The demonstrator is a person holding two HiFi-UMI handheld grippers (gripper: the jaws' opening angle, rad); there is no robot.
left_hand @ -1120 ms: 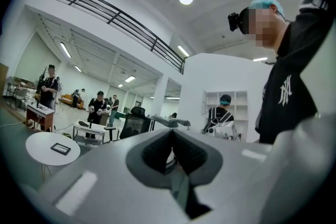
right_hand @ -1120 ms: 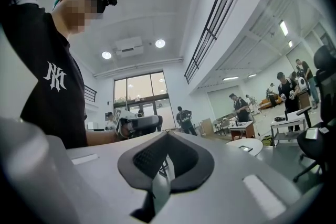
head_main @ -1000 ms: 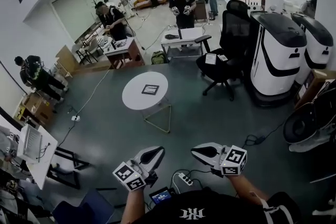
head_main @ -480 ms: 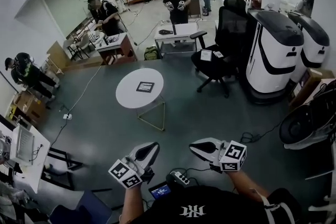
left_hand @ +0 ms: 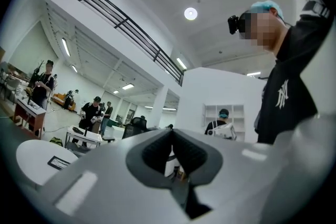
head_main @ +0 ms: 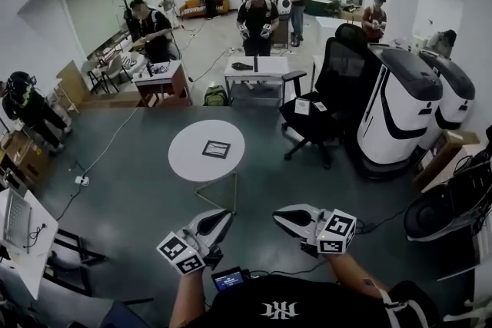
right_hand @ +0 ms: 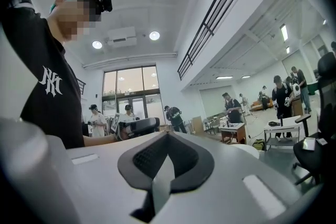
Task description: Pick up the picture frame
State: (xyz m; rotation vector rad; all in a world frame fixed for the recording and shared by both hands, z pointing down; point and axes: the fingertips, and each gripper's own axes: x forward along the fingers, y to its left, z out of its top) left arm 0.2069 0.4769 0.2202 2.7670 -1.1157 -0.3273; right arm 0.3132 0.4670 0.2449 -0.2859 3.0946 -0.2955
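Observation:
The picture frame [head_main: 216,148], a small dark square with a pale middle, lies flat on a round white table [head_main: 188,157] in the middle of the room. Both grippers hover over the floor, well short of the table. My left gripper [head_main: 221,217] is shut and empty, its tips pointing toward the table's near leg. My right gripper [head_main: 280,216] is shut and empty too, beside it to the right. In the left gripper view the frame [left_hand: 59,162] and the table [left_hand: 29,157] show far off at the left, past the closed jaws.
A black office chair [head_main: 327,104] and two white-and-black machines [head_main: 396,111] stand to the right of the table. Desks [head_main: 254,73] and several people fill the back. A power strip and cables lie on the grey floor near my feet. A white desk [head_main: 19,234] stands at the left.
The round table with the frame has drawn closer in the head view. Both grippers have moved forward with me, still shut and side by side.

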